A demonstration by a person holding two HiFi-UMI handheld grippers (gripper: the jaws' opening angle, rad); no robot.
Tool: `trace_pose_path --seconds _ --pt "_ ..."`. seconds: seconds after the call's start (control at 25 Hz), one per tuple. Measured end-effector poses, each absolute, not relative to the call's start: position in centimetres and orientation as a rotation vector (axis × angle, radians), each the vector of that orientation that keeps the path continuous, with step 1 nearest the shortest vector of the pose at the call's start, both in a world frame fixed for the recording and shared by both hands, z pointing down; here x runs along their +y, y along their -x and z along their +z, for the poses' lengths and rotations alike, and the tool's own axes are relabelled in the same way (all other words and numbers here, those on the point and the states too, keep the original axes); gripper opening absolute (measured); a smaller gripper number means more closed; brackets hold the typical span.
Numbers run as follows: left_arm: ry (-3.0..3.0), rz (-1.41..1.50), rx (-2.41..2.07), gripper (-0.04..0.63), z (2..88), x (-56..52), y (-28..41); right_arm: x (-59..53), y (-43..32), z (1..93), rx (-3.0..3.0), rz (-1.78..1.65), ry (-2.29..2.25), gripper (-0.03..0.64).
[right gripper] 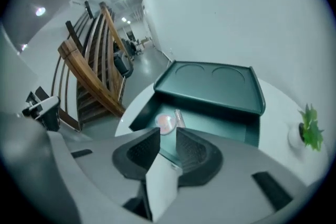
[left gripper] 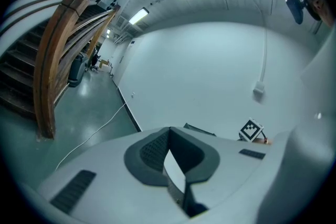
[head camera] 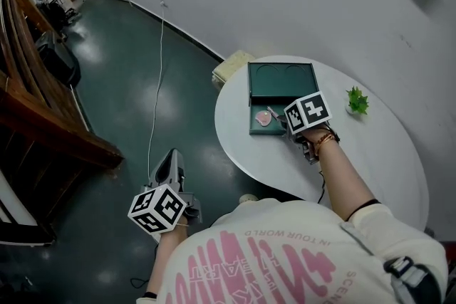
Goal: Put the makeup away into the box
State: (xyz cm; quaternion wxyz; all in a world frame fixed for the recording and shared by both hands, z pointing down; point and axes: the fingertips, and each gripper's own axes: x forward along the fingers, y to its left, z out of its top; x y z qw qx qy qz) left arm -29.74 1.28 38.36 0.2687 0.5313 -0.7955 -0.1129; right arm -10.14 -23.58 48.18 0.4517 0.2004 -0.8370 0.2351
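Makeup-wise you look pretty much done: the pink compact and a slim tube beside it both lie inside the green box, at its left end, and I can't spot anything else loose on the white table.

Your right gripper hangs just above the front edge of the box, pointing steeply down. Its jaws stand a little apart with nothing between them, just the box floor showing through the gap, so it's let go and is carrying nothing. Your left gripper is parked down at your side over the floor, jaws pressed together and empty.

My guess is you're at the tail end of a drop-off. If there's more to it, the next move is the lid, which stands up at the back of the box. You'd need to get a jaw behind its top edge and tip it forward, keeping clear of the compact.

Nothing's really in your way. The little potted plant sits well off to the right of the box. The white cable on the floor and the wooden stairs are nowhere near the table.
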Motion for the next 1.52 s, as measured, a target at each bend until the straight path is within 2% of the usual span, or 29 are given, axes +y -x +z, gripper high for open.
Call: trace_pose_path --seconds 0.32,0.88,1.52 --pt "-1.475 -0.317 -2.126 0.002 37.8 0.8 28.8 -20.9 15.0 43.6 -2.381 0.664 -0.586 0.002" --pt "-1.465 -0.316 -2.158 0.002 37.5 2.4 28.0 -15.9 18.3 36.1 -2.793 0.646 -0.519 -0.002" --pt "-1.489 -0.313 -2.155 0.002 37.5 3.3 26.2 -13.8 15.4 36.3 -2.793 0.603 -0.531 -0.002"
